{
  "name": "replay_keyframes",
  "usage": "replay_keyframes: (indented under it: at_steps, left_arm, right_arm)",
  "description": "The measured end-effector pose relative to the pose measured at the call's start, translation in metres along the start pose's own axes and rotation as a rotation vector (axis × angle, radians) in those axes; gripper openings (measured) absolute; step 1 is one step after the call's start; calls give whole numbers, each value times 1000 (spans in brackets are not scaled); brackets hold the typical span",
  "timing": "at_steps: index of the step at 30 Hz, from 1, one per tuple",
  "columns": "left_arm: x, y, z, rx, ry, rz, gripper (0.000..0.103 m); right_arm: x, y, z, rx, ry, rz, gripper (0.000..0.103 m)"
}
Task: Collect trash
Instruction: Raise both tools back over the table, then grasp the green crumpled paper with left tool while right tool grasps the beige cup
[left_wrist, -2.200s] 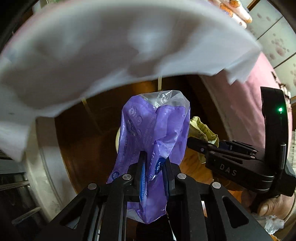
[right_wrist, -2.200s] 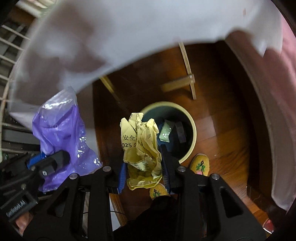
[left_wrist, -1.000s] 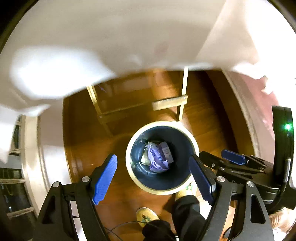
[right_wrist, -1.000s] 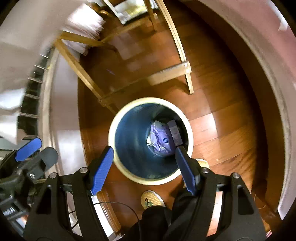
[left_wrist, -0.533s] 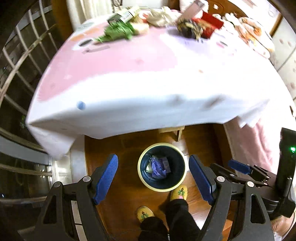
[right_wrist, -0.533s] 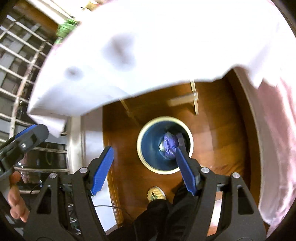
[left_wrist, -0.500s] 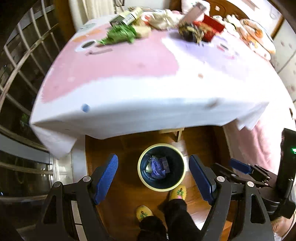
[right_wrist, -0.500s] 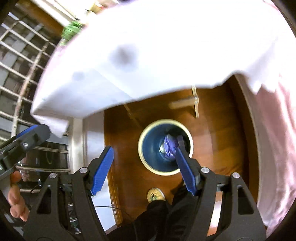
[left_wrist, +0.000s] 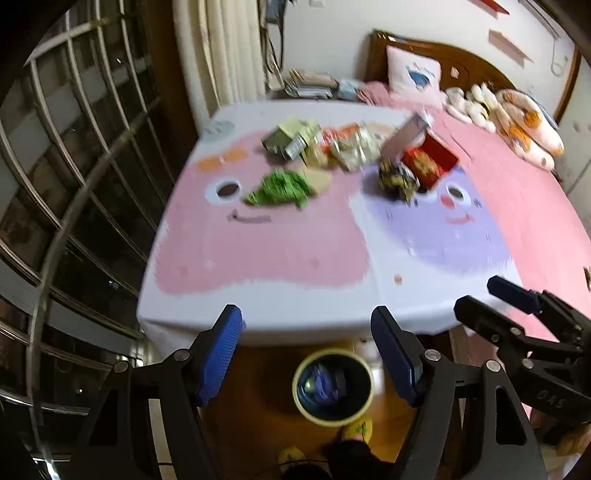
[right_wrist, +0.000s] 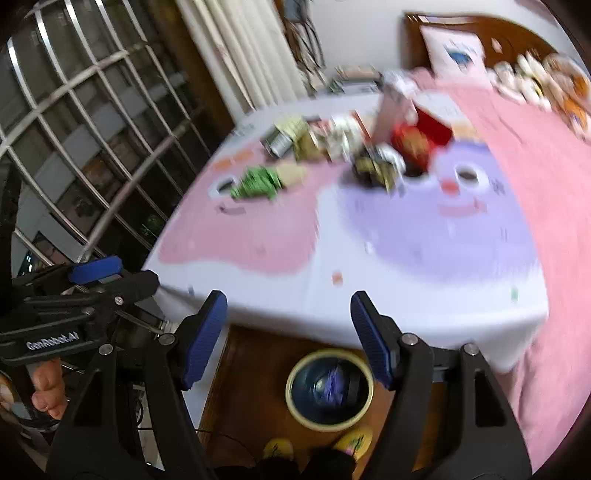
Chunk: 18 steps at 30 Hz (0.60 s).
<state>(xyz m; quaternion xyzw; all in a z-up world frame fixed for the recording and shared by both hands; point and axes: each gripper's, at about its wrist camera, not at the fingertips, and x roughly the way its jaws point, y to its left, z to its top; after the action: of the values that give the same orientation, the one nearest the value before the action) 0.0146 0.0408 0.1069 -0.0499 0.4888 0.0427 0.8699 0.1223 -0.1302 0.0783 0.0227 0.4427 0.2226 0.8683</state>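
Holding both claws spread and empty: left gripper (left_wrist: 308, 350), jaws just closing a little, right gripper (right_wrist: 288, 338). Below, bin (left_wrist: 332, 419) holds purple wrapper (right_wrist: 338, 384). Beyond, on the table (left_wrist: 258, 258), more trash (left_wrist: 347, 147).

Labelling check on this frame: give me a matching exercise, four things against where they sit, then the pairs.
Things:
1. purple wrapper
2. green crumpled packet
3. red box
4. yellow slippers

Places:
A. on the pink part of the tablecloth
B. on the wood floor beside the bin
C. inside the bin
D. far side of the table, by the purple patch

Pairs: 1-C, 2-A, 3-D, 4-B
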Motion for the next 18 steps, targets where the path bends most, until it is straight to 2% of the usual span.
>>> replay_keyframes:
  at_steps: [5,7,12,18]
  left_arm:
    - [-5,0,29,-58,-26,9,74]
    - [-5,2,37,-98,-31,11,74]
    - [11,8,57,-182,-15,18,74]
    - [49,12,88,-185,24,17,74]
  right_arm:
    - [-6,5,44,-87,-43,35,67]
    - [-2,5,51,-116,-52,40,67]
    - [27,-6,70,-153,-26,37,67]
    - [66,-18,78,-149,10,34,67]
